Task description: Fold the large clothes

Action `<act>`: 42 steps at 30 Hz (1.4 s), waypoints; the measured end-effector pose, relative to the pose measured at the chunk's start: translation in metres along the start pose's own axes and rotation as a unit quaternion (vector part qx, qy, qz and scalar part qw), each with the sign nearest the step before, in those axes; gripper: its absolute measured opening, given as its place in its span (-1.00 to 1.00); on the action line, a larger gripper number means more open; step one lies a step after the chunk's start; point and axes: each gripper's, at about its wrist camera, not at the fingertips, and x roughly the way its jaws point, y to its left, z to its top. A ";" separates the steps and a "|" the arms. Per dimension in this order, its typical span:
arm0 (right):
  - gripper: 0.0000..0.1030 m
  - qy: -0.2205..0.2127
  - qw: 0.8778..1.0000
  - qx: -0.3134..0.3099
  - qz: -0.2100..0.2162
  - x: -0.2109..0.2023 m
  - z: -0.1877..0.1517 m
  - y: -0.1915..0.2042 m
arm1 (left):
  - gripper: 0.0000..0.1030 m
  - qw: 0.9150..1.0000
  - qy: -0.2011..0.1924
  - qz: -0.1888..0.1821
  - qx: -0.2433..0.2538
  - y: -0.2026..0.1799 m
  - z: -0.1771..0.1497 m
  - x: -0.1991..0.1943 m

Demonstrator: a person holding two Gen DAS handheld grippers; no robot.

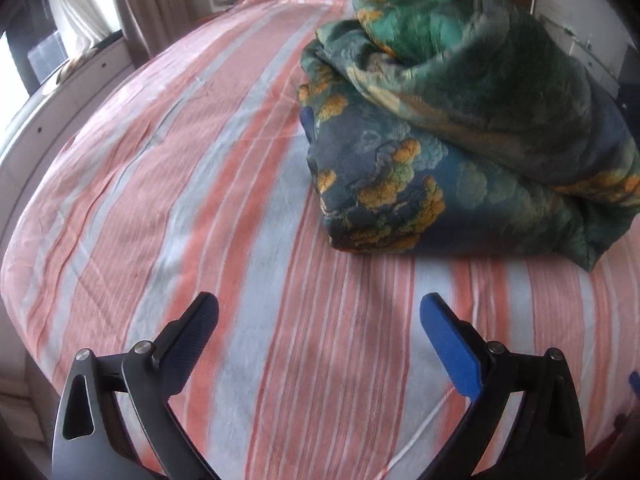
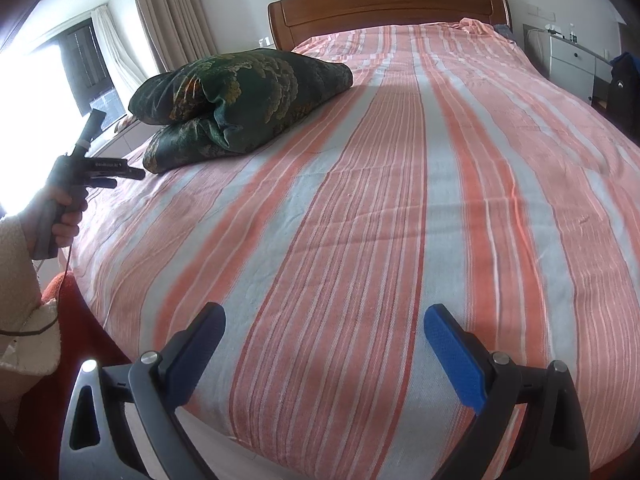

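Note:
A dark green blanket with orange and teal flower patterns lies folded into a thick bundle on the striped bed. In the right wrist view the same blanket rests near the bed's left edge. My left gripper is open above the sheet, short of the bundle, with nothing between its fingers. It shows again from the side as the left gripper, held in a hand close to the blanket's near corner. My right gripper is open over the foot of the bed, far from the blanket.
A wooden headboard closes the far end of the bed. Curtains and a bright window stand on the left. A white cabinet and a dark bag are at the right. Red fabric lies below the hand.

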 end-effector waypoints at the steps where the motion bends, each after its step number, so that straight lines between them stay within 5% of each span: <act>1: 0.92 0.000 1.000 0.000 0.001 0.001 0.000 0.001 | 0.96 1.000 -0.005 -0.004 -0.008 0.006 0.004 -0.005; 9: 0.92 0.000 1.000 -0.007 0.004 0.009 0.004 0.007 | 0.96 0.997 -0.037 -0.021 -0.057 0.043 0.037 -0.049; 16: 0.92 -0.004 1.000 -0.007 0.015 0.011 0.016 0.009 | 0.96 0.999 -0.025 -0.008 -0.022 0.050 0.058 -0.070; 19: 0.92 -0.035 0.999 -0.010 0.024 0.006 0.055 0.007 | 0.96 0.999 -0.023 -0.014 -0.018 0.051 0.055 -0.068; 24: 0.92 -0.117 0.992 -0.048 0.032 0.006 0.179 0.026 | 0.96 0.999 -0.021 -0.026 -0.027 0.062 0.047 -0.055; 30: 0.92 -0.130 0.985 -0.077 0.083 0.052 0.278 0.096 | 0.96 0.999 -0.021 -0.030 -0.032 0.083 0.043 -0.053; 36: 0.92 -0.122 0.985 -0.057 0.110 0.080 0.272 0.137 | 0.96 1.000 -0.015 -0.014 -0.023 0.093 0.045 -0.050; 42: 0.92 -0.101 0.988 -0.058 0.099 0.089 0.260 0.127 | 0.96 0.999 -0.010 -0.022 -0.028 0.087 0.045 -0.040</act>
